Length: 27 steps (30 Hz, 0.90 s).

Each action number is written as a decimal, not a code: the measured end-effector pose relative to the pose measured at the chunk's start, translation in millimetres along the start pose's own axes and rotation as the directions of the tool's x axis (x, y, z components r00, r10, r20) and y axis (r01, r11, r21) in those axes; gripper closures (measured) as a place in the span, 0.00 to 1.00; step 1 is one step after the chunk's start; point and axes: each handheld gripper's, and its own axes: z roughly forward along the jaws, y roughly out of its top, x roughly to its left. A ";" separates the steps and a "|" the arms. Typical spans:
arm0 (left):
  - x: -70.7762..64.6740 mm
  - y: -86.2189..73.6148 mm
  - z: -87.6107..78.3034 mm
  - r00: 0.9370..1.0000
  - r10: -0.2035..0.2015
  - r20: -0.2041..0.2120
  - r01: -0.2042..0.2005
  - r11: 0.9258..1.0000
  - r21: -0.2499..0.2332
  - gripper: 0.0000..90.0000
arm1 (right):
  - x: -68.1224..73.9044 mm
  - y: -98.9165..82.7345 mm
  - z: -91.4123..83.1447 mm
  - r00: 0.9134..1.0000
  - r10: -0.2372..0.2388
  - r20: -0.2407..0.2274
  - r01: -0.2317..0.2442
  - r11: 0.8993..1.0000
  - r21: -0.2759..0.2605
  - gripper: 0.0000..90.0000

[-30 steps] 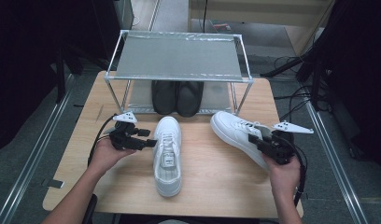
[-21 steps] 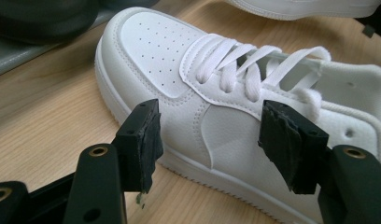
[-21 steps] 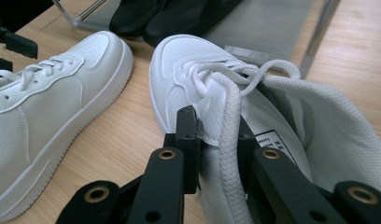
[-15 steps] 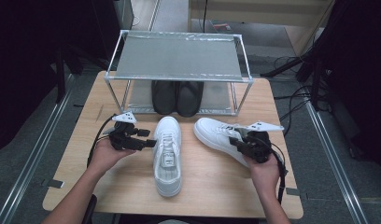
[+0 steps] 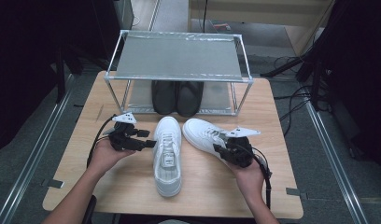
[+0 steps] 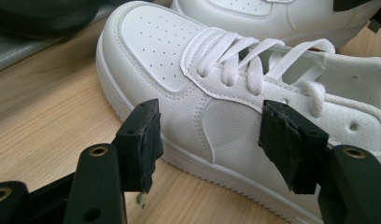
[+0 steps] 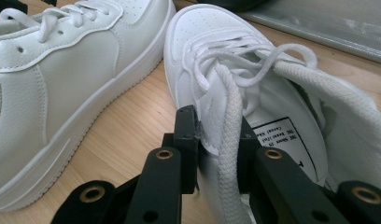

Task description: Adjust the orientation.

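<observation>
The right gripper has its jaws clamped on the inner collar wall of the right-hand white sneaker, a loose lace trapped between the pads in the right gripper view, though the jaws have eased open a touch in the last half second. That shoe lies on the counter with its long axis slanting, toe toward the shelf rack and angled in at the other sneaker, heel back toward the person's right hand. The other sneaker lies straight, toe toward the rack, and the two toes sit close but look just apart. The left gripper rests beside the straight shoe with jaws open, the shoe's side between them but untouched. A pair of dark shoes sits under the rack. Compared with a second ago, the held sneaker has come inward and down from the counter's right side, nearer its mate; the left hand has not shifted. Squaring the slanted shoe up parallel looks like the remaining job, and the right hand is the one placed to do it.
</observation>
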 end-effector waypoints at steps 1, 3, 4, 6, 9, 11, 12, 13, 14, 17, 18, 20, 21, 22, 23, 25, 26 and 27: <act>0.0 0.0 0.0 1.000 0.000 0.000 0.000 1.000 0.000 0.43 | 1.2 0.1 1.0 1.000 0.003 0.001 -0.003 1.000 -0.001 0.86; -0.4 -0.1 0.0 1.000 0.004 0.000 -0.004 1.000 -0.002 0.43 | 2.6 -0.2 2.3 1.000 0.000 0.008 0.000 1.000 0.001 0.82; -0.4 -0.1 0.0 1.000 0.004 0.000 -0.004 1.000 -0.002 0.44 | 1.5 -0.3 1.9 1.000 0.006 -0.005 -0.006 1.000 -0.001 0.76; -0.3 -0.1 -0.2 1.000 0.004 0.001 -0.004 1.000 -0.001 0.44 | -2.0 -0.4 0.8 0.999 0.034 -0.042 -0.034 0.999 -0.008 0.69; -0.2 -0.4 -0.6 1.000 0.006 -0.002 -0.006 1.000 -0.006 0.44 | -5.2 -0.1 -8.3 0.998 0.012 -0.056 -0.014 0.999 -0.043 0.69; -0.2 -0.5 -0.8 1.000 0.005 -0.002 -0.005 1.000 -0.007 0.44 | -9.4 0.8 -18.5 0.996 0.026 -0.084 -0.033 0.996 -0.079 0.74; 0.3 -0.5 -1.1 1.000 0.006 -0.002 -0.006 1.000 -0.007 0.44 | -9.4 0.8 -18.5 0.996 0.026 -0.084 -0.033 0.996 -0.079 0.74; 0.3 -0.5 -1.1 1.000 0.005 -0.002 -0.005 1.000 -0.007 0.44 | -16.3 1.3 -31.2 0.995 0.025 -0.097 -0.036 0.993 -0.113 0.81; 0.1 -0.6 -0.9 1.000 0.004 -0.005 -0.004 1.000 -0.008 0.44 | -20.0 1.3 -37.4 0.995 0.022 -0.099 -0.034 0.992 -0.124 0.85; -0.5 -0.7 -0.6 1.000 0.007 -0.006 -0.007 1.000 -0.004 0.45 | -28.4 0.3 -48.9 0.995 0.022 -0.096 -0.036 0.989 -0.146 0.92; -0.7 -0.8 -0.5 1.000 0.010 -0.008 -0.010 1.000 -0.001 0.45 | -33.8 -0.2 -53.5 0.995 0.024 -0.098 -0.038 0.988 -0.151 0.96; -1.1 -0.9 -0.5 1.000 0.015 -0.016 -0.015 1.000 0.002 0.47 | -51.7 -3.7 -64.4 0.994 0.058 -0.088 -0.072 0.984 -0.161 1.00; -2.2 -1.3 -0.7 0.999 0.023 -0.026 -0.023 1.000 -0.002 0.47 | -57.8 -5.5 -66.9 0.994 0.070 -0.079 -0.083 0.983 -0.164 1.00; -2.2 -1.3 -0.7 0.999 0.023 -0.026 -0.023 1.000 -0.002 0.48 | -57.8 -5.5 -66.9 0.994 0.070 -0.079 -0.083 0.983 -0.164 1.00; -2.3 -1.6 -0.9 0.999 0.025 -0.022 -0.025 1.000 -0.003 0.48 | -63.7 -7.4 -68.5 0.994 0.081 -0.076 -0.093 0.982 -0.162 1.00; -2.2 -2.2 -0.9 0.999 0.025 -0.022 -0.025 1.000 -0.002 0.50 | -75.6 -11.9 -69.5 0.993 0.103 -0.058 -0.111 0.982 -0.153 1.00; -2.2 -2.5 -0.9 0.999 0.024 -0.023 -0.024 1.000 -0.001 0.50 | -79.2 -13.3 -68.9 0.993 0.109 -0.052 -0.116 0.983 -0.143 1.00; -2.1 -2.8 -1.1 0.999 0.024 -0.023 -0.024 1.000 0.000 0.51 | -83.9 -15.3 -67.1 0.992 0.118 -0.047 -0.123 0.984 -0.132 1.00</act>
